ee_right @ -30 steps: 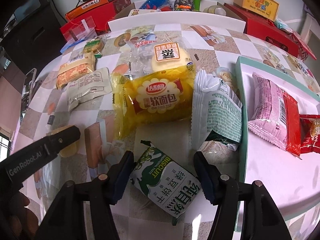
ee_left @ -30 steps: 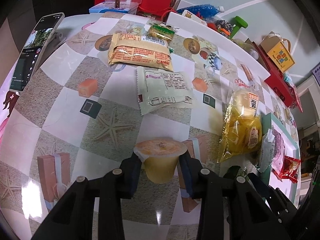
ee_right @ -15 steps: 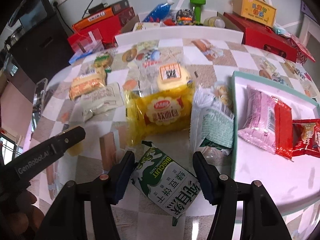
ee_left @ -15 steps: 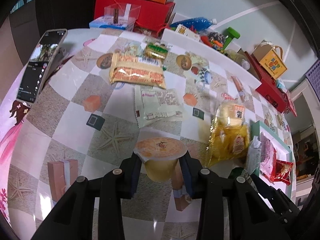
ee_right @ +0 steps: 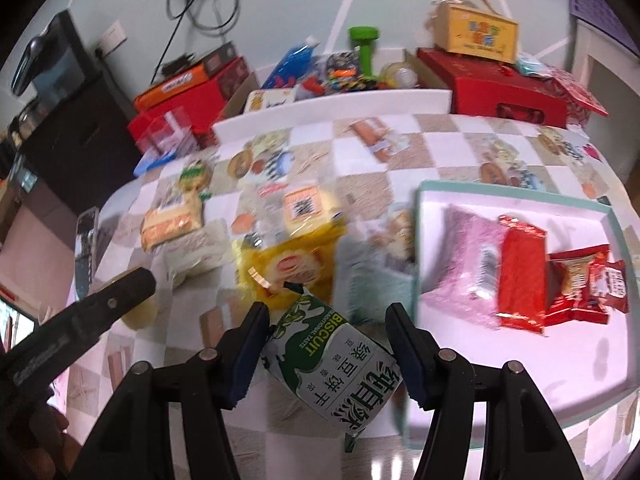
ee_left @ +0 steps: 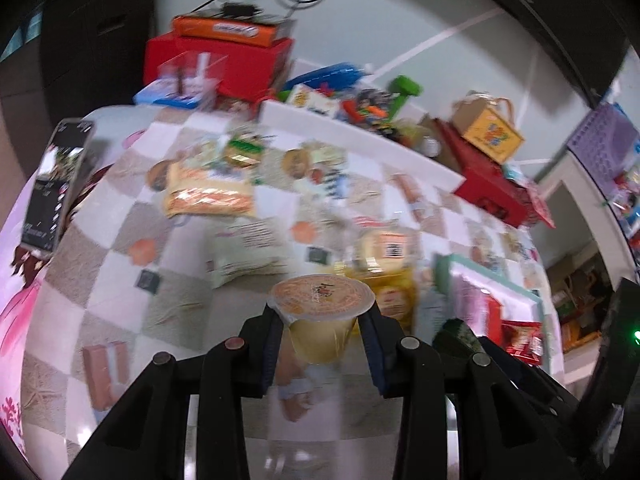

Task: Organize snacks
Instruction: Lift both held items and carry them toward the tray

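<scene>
Bench (ee_left: 100,288) surface has dropped away below both of your jaws since a second ago, and the snacks lying on it look smaller and blurred. Tray (ee_right: 516,196) with its teal rim, ahead and to the right of your right gripper (ee_right: 326,354), holds pink and red packets. Between those right jaws you grip the green-and-white biscuit packet (ee_right: 336,376), tilted, its far corner pointing up past the pads, now clear of the bench. Your left gripper (ee_left: 322,334) is clamped on the jelly cup (ee_left: 322,312): pale yellow body between the pads, orange foil lid resting just above them, upright and lifted off the checkered cloth.
</scene>
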The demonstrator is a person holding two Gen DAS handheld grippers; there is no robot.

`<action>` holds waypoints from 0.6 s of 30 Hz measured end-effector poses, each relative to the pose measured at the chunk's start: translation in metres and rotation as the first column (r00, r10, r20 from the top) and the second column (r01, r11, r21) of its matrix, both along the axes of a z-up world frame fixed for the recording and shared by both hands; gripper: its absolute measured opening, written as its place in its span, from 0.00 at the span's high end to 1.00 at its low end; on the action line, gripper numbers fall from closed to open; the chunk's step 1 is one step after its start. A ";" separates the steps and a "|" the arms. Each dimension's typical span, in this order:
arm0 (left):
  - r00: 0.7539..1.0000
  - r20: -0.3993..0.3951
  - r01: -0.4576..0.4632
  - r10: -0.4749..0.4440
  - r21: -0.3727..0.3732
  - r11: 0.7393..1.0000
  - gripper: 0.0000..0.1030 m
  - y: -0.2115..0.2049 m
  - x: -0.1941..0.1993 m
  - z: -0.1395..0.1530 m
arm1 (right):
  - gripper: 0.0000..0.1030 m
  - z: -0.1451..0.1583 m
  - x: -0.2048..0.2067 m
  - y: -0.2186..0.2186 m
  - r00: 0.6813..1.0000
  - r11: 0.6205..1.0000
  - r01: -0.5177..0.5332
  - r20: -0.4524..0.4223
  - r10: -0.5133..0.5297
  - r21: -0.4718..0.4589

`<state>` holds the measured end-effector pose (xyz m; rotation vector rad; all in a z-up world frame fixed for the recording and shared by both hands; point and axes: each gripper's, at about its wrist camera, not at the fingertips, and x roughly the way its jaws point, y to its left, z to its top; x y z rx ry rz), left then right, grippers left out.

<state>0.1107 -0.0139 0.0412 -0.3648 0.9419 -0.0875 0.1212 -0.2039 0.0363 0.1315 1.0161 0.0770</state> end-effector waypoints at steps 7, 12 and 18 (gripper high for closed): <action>0.993 0.042 0.113 -0.112 -0.026 0.993 0.63 -0.044 0.012 0.017 | 0.38 0.019 0.005 -0.053 0.990 0.991 0.133 0.038 -0.133 -0.002; 0.977 0.072 0.203 -0.201 -0.018 0.979 0.63 -0.082 0.020 0.028 | 0.38 0.029 0.005 -0.101 0.969 0.971 0.241 0.063 -0.240 -0.004; 0.938 0.074 0.338 -0.338 0.020 0.941 0.63 -0.138 0.028 0.028 | 0.38 0.036 0.002 -0.157 0.931 0.934 0.358 0.073 -0.357 -0.002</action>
